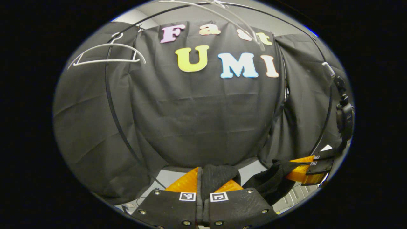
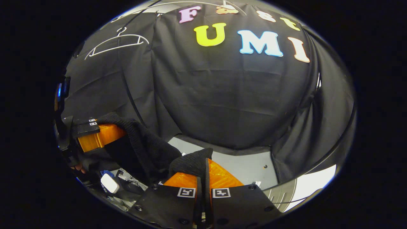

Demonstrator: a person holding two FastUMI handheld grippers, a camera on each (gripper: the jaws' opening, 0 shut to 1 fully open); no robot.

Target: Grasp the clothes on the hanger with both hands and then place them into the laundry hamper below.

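A black knitted garment (image 2: 143,143) hangs stretched between my two grippers, off the hanger. In the left gripper view my left gripper (image 1: 211,178) is shut on a bunched fold of the garment (image 1: 219,176). The cloth runs right to my right gripper (image 1: 302,170), which also pinches it. In the right gripper view my right gripper (image 2: 205,167) is shut on another fold, and my left gripper (image 2: 101,133) holds the far end at the left. A bare white hanger (image 1: 106,55) hangs up at the left, and also appears as hanger (image 2: 117,43).
A second white hanger (image 1: 229,19) hangs on the rail at the top. Grey floor (image 2: 241,165) lies below the black wall cloth. A pale ribbed rim (image 2: 286,197), perhaps the hamper, shows at lower right. Small clutter (image 2: 109,183) lies at lower left.
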